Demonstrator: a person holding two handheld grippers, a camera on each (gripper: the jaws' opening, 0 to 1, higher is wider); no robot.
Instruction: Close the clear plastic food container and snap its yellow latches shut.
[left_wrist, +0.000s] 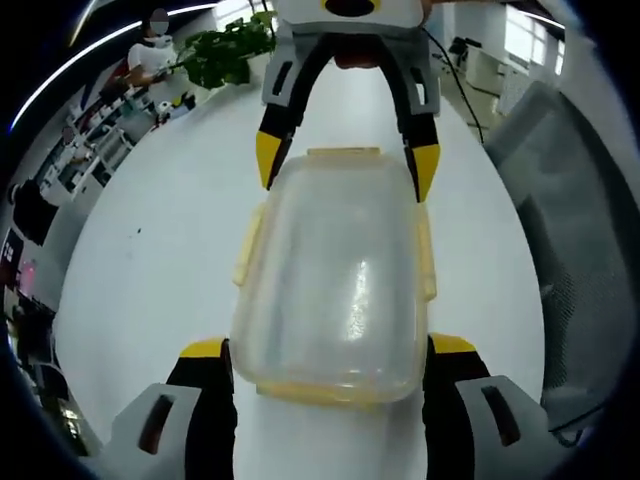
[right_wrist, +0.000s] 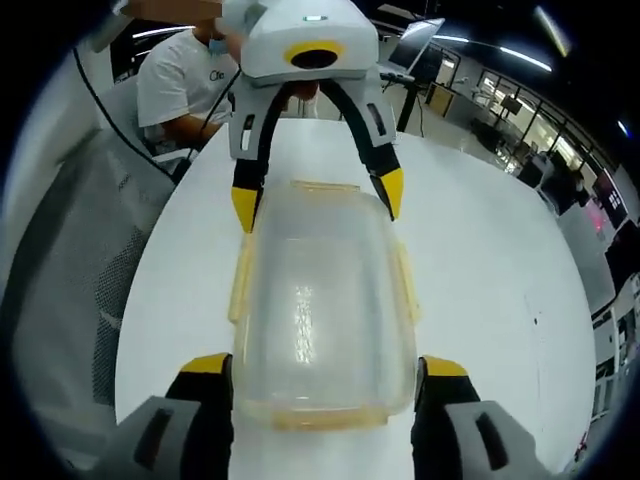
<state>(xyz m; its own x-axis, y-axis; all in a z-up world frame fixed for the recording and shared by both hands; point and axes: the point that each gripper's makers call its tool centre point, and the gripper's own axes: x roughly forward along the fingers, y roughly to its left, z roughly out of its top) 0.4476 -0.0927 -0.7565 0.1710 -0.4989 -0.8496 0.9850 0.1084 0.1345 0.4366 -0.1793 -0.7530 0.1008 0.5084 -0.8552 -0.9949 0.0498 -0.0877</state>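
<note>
In the left gripper view, the container (left_wrist: 335, 280) lies on the white worktop (left_wrist: 150, 260) straight ahead of the left hand-held gripper (left_wrist: 330, 365). Its long axis runs directly away along the line of the jaws. The near short end sits between the two yellow-tipped jaws, which stand wide, one on each side of the box. Whether the pads touch the walls cannot be told. The lid is already down on the box. The yellow latches (left_wrist: 247, 245) along the long sides appear to flare outward, so I judge them not yet snapped. The latch at the near end is too blurred to read.

At the far end of that view the right hand-held gripper (left_wrist: 345, 165) faces back toward the camera, its jaws also spread and flanking the far short end.

The right gripper view shows the same set-up mirrored. The container (right_wrist: 320, 300) lies lengthwise ahead of the right hand-held gripper (right_wrist: 325, 375), near end between its wide jaws, and the left hand-held gripper (right_wrist: 315, 200) straddles the opposite end.

So each gripper is nearest its own short end, and the side latches (right_wrist: 240, 285) lie midway between them, equally reachable by either. A person in a white shirt (right_wrist: 185, 85) sits beyond the worktop's far edge.
</note>
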